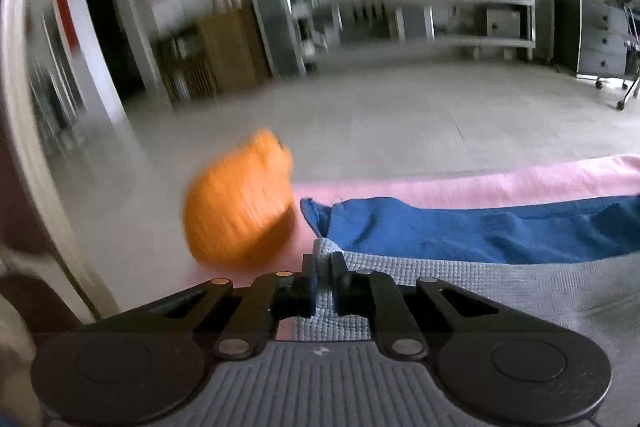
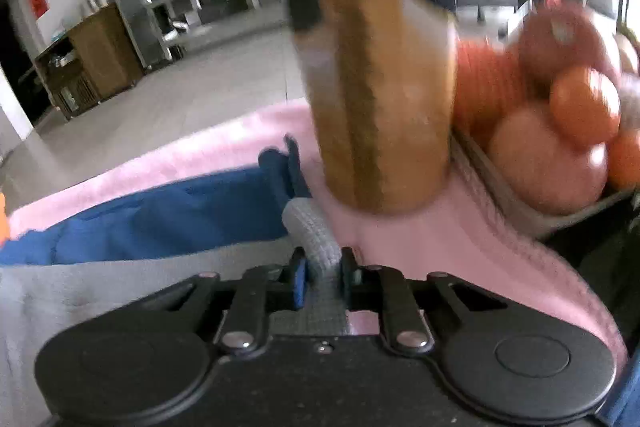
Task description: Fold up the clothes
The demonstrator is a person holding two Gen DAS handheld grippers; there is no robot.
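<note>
A grey waffle-knit cloth [image 1: 460,279] lies over a pink cover [image 1: 520,179], with a blue garment [image 1: 460,227] stretched along its far side. My left gripper [image 1: 323,261] is shut on the grey cloth's left corner, which pokes up between the jaws. In the right wrist view my right gripper [image 2: 323,261] is shut on the other corner of the grey cloth [image 2: 316,239], bunched into a roll between the pads. The blue garment [image 2: 160,215] runs off to the left behind it.
An orange knitted ball-like thing [image 1: 240,203] sits at the pink cover's left end. A tall brown furry object [image 2: 380,87] stands close ahead of the right gripper. Beside it a basket [image 2: 500,195] holds several orange and red round items [image 2: 548,155]. Grey floor and shelving lie beyond.
</note>
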